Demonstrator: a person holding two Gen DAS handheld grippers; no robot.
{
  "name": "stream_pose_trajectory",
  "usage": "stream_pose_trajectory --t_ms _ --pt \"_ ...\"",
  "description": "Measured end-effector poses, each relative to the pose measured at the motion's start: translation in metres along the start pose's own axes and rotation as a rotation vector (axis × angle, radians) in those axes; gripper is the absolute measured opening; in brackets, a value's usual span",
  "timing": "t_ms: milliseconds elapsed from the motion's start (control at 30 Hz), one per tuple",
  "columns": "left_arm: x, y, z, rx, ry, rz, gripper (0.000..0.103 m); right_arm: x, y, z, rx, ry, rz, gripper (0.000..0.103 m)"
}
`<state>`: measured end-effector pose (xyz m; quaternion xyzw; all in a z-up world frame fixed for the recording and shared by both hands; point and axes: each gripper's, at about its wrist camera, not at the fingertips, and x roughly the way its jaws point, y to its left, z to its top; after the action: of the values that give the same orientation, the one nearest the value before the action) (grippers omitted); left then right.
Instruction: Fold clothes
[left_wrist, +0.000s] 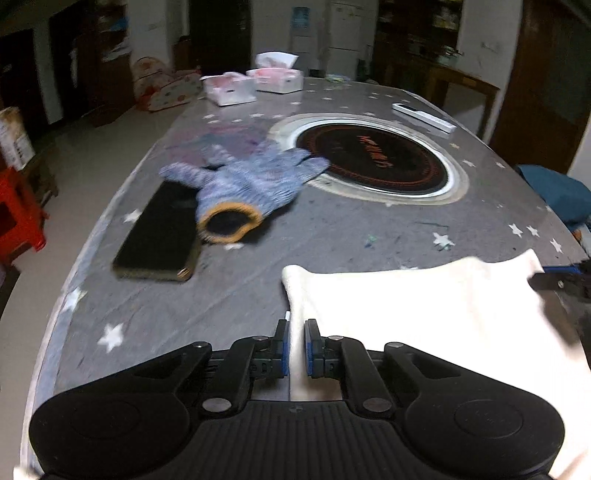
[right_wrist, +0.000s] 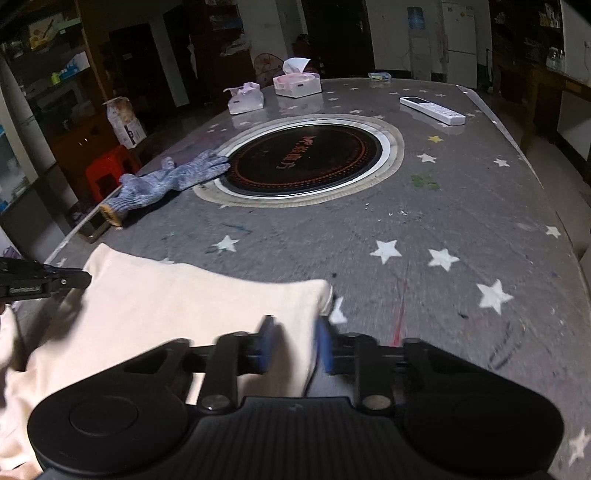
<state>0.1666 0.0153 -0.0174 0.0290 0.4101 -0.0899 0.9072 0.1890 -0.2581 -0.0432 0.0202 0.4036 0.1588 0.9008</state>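
A cream-white garment (left_wrist: 424, 306) lies across the near edge of the grey star-patterned table (left_wrist: 332, 236). My left gripper (left_wrist: 296, 328) is shut on the garment's left edge, with cloth pinched between its blue pads. In the right wrist view the same garment (right_wrist: 166, 306) spreads to the left. My right gripper (right_wrist: 295, 328) straddles its right edge; the jaws stand a little apart with cloth between them, and motion blur hides whether they press it. Each gripper's tip shows at the edge of the other's view.
A blue knit glove (left_wrist: 243, 184) lies partly on a black phone (left_wrist: 159, 236) at the left. A round induction hob (left_wrist: 373, 158) is set into the table's middle. Two tissue boxes (left_wrist: 255, 83) and a white remote (left_wrist: 423, 118) lie at the far end. A red stool (left_wrist: 18, 210) stands left.
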Motion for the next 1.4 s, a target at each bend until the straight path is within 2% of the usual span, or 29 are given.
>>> stream_pose_trajectory --t_ms 67,200,300,400,533,733,900,1000,1067,1200,1267,1400 --pt "0.007 -0.005 0.009 0.019 -0.012 -0.001 0.008 0.001 -0.001 0.002 -0.014 -0.012 -0.025 0.003" --pt "0.027 -0.015 0.023 0.065 -0.026 0.003 0.008 -0.002 -0.013 0.009 -0.034 -0.047 -0.135 0.003" --pt "0.032 -0.019 0.029 0.082 -0.033 -0.001 0.011 0.001 -0.024 0.013 -0.037 -0.022 -0.137 0.004" --pt "0.022 -0.021 0.031 0.083 -0.048 -0.007 0.011 -0.009 -0.022 0.014 -0.068 -0.038 -0.152 0.008" --pt "0.001 -0.033 0.025 0.122 -0.067 -0.073 0.011 -0.038 -0.006 0.010 -0.120 -0.050 -0.040 0.010" --pt "-0.005 -0.055 0.009 0.190 -0.039 -0.143 0.011 -0.078 0.062 -0.022 -0.364 0.030 0.212 0.011" --pt "-0.002 -0.058 0.003 0.197 -0.023 -0.155 0.011 -0.092 0.121 -0.056 -0.569 0.090 0.349 0.023" --pt "0.001 -0.057 0.001 0.188 -0.013 -0.157 0.011 -0.086 0.146 -0.072 -0.650 0.103 0.375 0.025" --pt "0.002 -0.057 -0.002 0.188 -0.010 -0.157 0.011 -0.078 0.158 -0.077 -0.684 0.099 0.359 0.025" --pt "0.003 -0.056 -0.004 0.180 -0.016 -0.164 0.011 -0.065 0.167 -0.080 -0.680 0.081 0.361 0.023" --pt "0.003 -0.055 -0.004 0.176 -0.017 -0.167 0.011 -0.062 0.168 -0.081 -0.665 0.079 0.374 0.005" --pt "0.004 -0.053 -0.004 0.171 -0.024 -0.172 0.011 -0.072 0.165 -0.088 -0.664 0.083 0.401 0.002"
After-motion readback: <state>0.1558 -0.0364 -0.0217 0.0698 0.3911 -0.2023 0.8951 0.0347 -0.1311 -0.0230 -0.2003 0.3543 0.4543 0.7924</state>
